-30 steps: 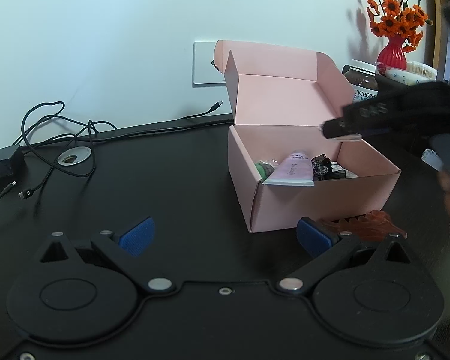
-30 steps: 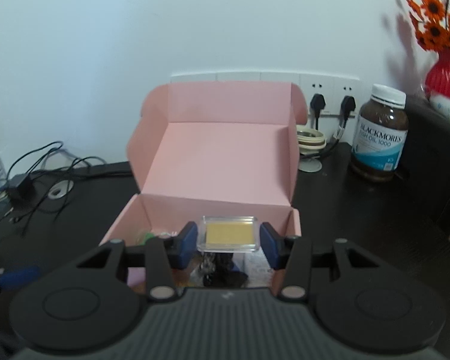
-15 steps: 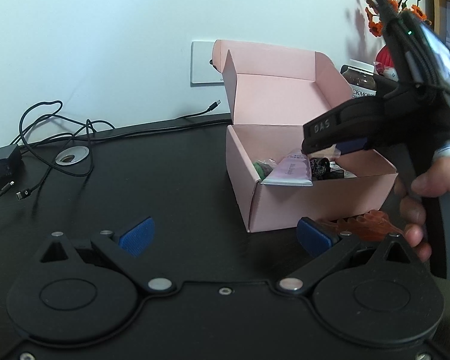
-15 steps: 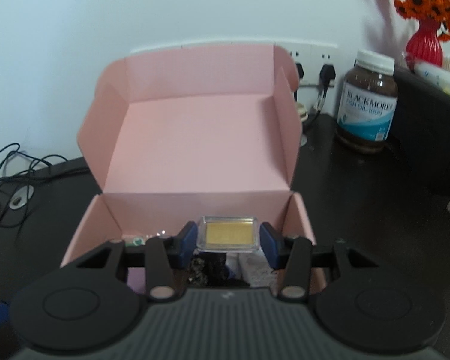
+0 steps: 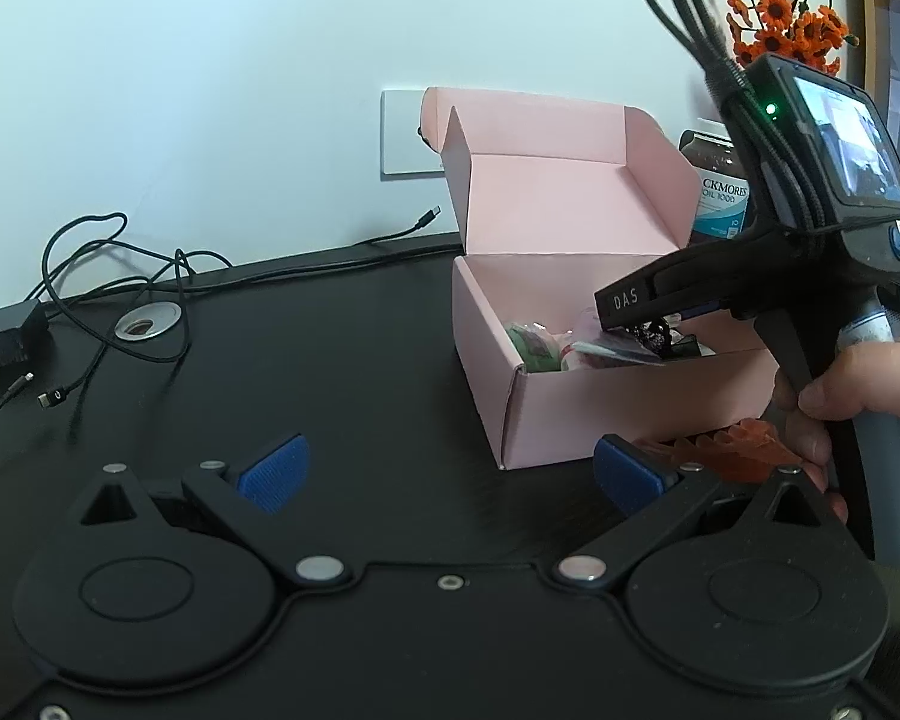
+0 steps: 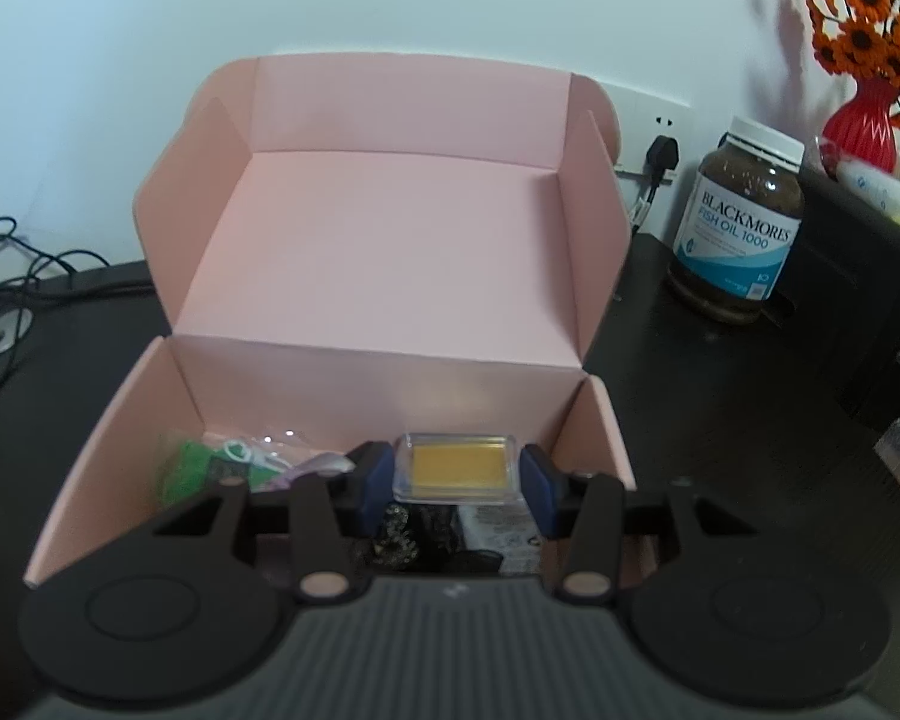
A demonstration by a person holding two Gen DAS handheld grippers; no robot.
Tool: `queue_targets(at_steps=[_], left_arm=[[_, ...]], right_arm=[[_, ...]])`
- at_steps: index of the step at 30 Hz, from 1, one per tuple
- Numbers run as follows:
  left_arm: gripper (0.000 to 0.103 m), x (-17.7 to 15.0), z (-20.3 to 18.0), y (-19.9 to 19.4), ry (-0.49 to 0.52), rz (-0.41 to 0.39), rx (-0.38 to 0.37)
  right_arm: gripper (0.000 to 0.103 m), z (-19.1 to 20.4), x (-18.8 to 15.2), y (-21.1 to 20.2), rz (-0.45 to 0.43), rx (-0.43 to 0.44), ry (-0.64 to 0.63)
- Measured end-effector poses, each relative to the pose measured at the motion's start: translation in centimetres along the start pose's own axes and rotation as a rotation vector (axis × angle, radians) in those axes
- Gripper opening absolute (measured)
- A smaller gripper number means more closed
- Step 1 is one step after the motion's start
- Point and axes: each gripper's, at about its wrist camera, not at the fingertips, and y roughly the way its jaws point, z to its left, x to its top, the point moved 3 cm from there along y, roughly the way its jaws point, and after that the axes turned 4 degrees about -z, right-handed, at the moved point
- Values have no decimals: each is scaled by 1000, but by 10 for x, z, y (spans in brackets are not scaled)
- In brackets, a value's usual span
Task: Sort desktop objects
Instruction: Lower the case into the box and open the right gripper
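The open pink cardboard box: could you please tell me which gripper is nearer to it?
Right. The right gripper is over the open pink cardboard box, holding a clear case with a yellow insert. The left gripper hangs open in front of the box, apart from it.

The open box (image 6: 384, 252) sits on the desk (image 5: 330, 360), the jar (image 6: 738, 228) to its right, cables (image 5: 90, 276) to its left.
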Motion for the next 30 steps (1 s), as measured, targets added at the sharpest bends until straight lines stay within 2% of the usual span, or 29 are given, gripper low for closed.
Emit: queue_targets(at_steps=[10,30], left_arm=[[103,0,-2,0,8,1,-2],[103,0,-1,1,5,4,-4]], right_arm=[[46,-1,1,3,-17,-9,-22],[46,-2,4,3,26,22,-58]])
